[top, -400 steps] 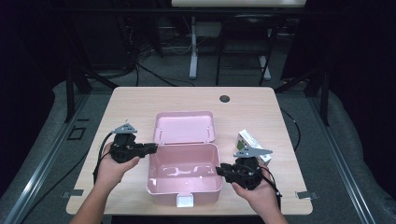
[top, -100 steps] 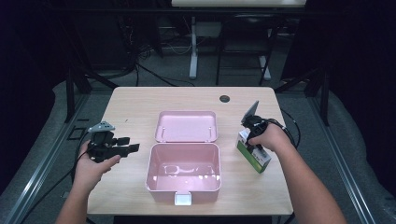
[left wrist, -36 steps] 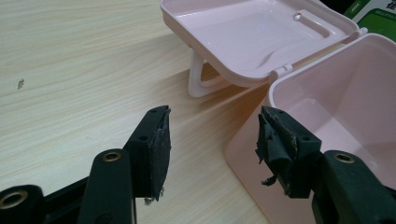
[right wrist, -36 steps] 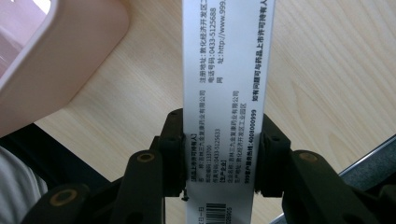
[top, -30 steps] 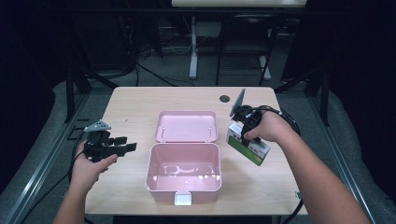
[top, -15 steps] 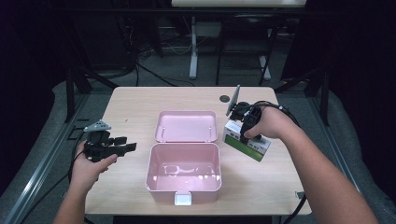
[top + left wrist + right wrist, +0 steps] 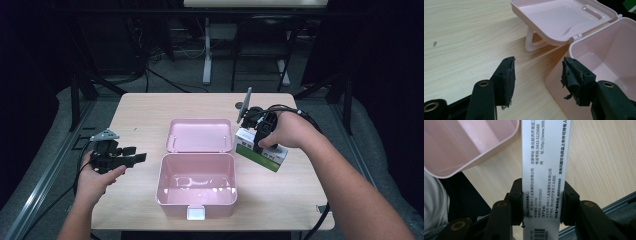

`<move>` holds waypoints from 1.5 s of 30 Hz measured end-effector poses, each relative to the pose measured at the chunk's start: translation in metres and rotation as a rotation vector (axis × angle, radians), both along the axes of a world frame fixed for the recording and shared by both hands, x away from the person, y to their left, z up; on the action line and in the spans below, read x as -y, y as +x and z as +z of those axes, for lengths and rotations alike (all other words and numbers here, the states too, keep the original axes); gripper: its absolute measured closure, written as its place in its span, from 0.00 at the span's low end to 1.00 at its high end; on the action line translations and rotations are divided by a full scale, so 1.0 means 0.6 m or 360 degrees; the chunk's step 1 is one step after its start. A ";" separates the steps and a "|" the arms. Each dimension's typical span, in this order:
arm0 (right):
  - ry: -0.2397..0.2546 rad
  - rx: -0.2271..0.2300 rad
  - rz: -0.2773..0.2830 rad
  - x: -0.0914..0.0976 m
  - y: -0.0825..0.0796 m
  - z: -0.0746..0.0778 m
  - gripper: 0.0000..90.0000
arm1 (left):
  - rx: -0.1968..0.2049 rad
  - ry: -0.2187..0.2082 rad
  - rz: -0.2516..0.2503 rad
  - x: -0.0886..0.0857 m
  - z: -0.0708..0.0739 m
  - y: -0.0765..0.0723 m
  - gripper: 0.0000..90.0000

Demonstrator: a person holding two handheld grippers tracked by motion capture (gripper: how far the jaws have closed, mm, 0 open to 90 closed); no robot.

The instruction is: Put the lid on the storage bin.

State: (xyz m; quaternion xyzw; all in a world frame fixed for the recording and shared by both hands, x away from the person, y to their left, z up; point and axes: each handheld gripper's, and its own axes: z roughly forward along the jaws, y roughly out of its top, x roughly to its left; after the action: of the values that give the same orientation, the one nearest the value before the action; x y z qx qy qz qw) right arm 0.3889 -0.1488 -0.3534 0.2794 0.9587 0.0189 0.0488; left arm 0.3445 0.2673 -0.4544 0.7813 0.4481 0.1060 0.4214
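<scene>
A green and white carton (image 7: 260,150) hangs above the table to the right of the open pink box (image 7: 197,185), tilted down toward the near side. My right gripper (image 7: 259,145) points down and is shut on it; in the right gripper view both pads press the carton's white printed side (image 7: 541,170), with the pink box's rim (image 7: 474,162) at the upper left. My left gripper (image 7: 134,157) rests low at the table's left side, open and holding nothing. In the left gripper view its jaws (image 7: 537,77) stand apart and point at the pink box's left wall (image 7: 564,82).
The pink box's lid (image 7: 200,135) lies open flat behind the body, and a white latch (image 7: 195,213) sits at its front. A small dark round object (image 7: 240,105) lies on the table's far side. The table edge (image 7: 320,200) runs close by on the right.
My right gripper has lifted the carton off the table and carried it left toward the pink box. The left gripper has stayed where it was.
</scene>
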 end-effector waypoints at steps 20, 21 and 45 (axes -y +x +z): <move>-0.0035 -0.0039 0.0275 -0.096 -0.061 0.006 0.68 | -0.0005 0.0005 -0.0009 0.001 -0.001 0.000 0.49; -0.0037 -0.0039 0.0287 -0.103 -0.064 0.006 0.68 | -0.0005 0.0006 -0.0010 0.001 -0.001 0.000 0.49; -0.0014 -0.0084 0.0494 -0.184 -0.097 0.004 0.68 | -0.0003 0.0000 -0.0005 0.000 -0.002 0.001 0.49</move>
State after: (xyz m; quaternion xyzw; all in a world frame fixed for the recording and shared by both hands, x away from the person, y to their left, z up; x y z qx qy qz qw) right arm 0.3305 -0.0387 -0.3512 0.1280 0.9914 0.0146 0.0214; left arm 0.3449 0.2675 -0.4554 0.7821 0.4472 0.1046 0.4212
